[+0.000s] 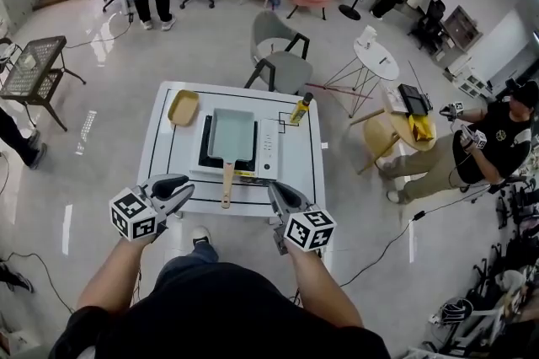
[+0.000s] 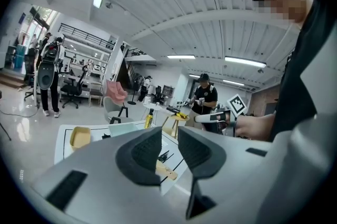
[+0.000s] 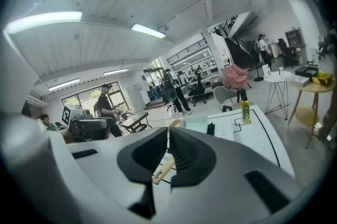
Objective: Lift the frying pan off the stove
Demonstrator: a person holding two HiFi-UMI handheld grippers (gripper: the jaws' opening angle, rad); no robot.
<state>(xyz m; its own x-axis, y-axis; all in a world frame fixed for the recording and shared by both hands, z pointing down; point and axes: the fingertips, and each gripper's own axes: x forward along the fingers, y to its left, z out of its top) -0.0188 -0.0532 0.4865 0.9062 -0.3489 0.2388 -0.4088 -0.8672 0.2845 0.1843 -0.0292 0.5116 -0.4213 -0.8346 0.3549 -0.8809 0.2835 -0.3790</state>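
A pale green rectangular frying pan (image 1: 232, 134) rests on the black-and-white stove (image 1: 266, 148), which stands on the white table (image 1: 173, 155). The pan's wooden handle (image 1: 227, 182) points toward me. My left gripper (image 1: 187, 189) hangs at the table's near edge, left of the handle; its pads show only a thin slit and hold nothing. My right gripper (image 1: 274, 190) is shut and empty, right of the handle. The left gripper view has its gripper (image 2: 169, 136) with the handle (image 2: 166, 170) below. From the right gripper (image 3: 168, 133), I see the handle (image 3: 163, 169) and the pan (image 3: 195, 124).
A yellow dish (image 1: 183, 107) lies at the table's back left and a yellow bottle (image 1: 300, 109) at its back right. Grey chairs (image 1: 278, 54) stand behind the table. A seated person (image 1: 480, 147) and a round white table (image 1: 376, 58) are to the right.
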